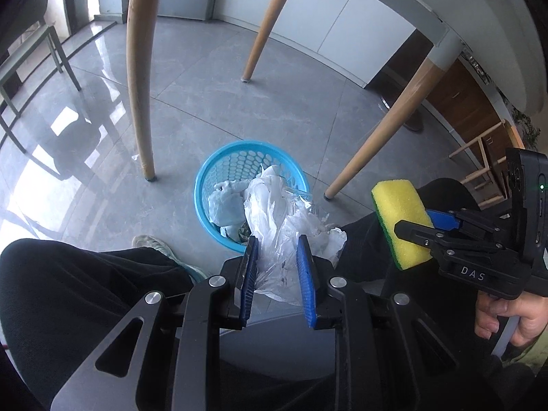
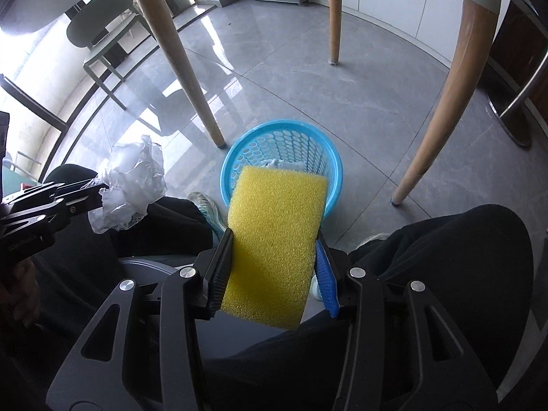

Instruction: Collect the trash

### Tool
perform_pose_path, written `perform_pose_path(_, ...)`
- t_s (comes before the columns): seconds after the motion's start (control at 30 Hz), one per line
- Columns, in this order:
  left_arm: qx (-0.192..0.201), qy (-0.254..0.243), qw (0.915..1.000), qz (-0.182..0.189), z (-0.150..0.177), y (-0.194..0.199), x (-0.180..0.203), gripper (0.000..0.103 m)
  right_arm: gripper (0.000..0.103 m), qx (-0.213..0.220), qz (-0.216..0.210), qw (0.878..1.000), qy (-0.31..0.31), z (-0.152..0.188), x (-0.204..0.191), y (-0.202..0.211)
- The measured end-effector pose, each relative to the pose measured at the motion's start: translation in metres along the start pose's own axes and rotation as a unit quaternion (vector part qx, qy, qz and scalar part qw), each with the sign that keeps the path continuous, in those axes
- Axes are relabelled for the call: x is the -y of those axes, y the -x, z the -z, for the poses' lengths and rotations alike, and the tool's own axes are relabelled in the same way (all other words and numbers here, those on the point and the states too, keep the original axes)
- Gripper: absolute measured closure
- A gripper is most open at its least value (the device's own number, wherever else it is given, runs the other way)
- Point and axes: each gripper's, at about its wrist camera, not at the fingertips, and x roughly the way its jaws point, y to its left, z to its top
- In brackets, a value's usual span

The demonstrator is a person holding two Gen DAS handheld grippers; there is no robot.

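Two tools loaded | left tool (image 1: 277,243): plastic wrap (image 1: 287,236) | right tool (image 2: 274,236): sponge (image 2: 274,239)

Left gripper (image 1: 276,251), the black two-finger one with ribbed blue pads, points steeply down, jaws narrowed onto a crumpled clear plastic bag (image 1: 291,233) pinched between the pads. From the right wrist view you see it side-on at the left edge, with the bag bunched out past its tips.

Right gripper (image 2: 274,243), same black build, also tilts steeply down, its jaws wider and clamped on the two long sides of a yellow rectangular sponge with a green scouring layer (image 2: 274,243). The person's right hand (image 1: 507,318) wraps the handle below it, fingers curled. Both black-trousered legs sit under the grippers, knees apart.
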Motion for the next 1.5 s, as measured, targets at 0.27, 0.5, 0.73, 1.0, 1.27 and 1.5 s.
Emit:
perform_pose_path(0.27,-0.018,0.024,0.9994,-0.017,-0.011,-0.034,-0.015,0.081,0.061,-0.031,-0.003,0.999,-0.015,-0.016,0.006,-0.038)
perform_pose_path(0.5,-0.03,0.029,0.9989,-0.023,-0.024,-0.06,-0.018,0.081,0.061,-0.054,-0.003,0.998,-0.03,-0.03,0.011,-0.073)
perform_pose_path(0.73,-0.052,0.052,0.997,-0.026,-0.037,-0.092,-0.031,0.081,0.06,-0.075,0.009,0.996,-0.04,-0.045,0.018,-0.108)
perform_pose_path(1.0,-0.062,0.065,0.9956,-0.029,-0.047,-0.119,-0.042,0.081,0.06,-0.102,-0.006,0.991,-0.092,-0.051,0.036,-0.144)
perform_pose_path(1.27,-0.065,0.052,0.9954,-0.046,-0.056,-0.138,-0.04,0.08,0.06,-0.105,0.001,0.99,-0.097,-0.06,0.039,-0.172)
perform_pose_path(1.5,-0.072,0.048,0.9947,-0.055,-0.065,-0.153,-0.041,0.08,0.06,-0.113,-0.01,0.987,-0.113,-0.066,0.045,-0.191)
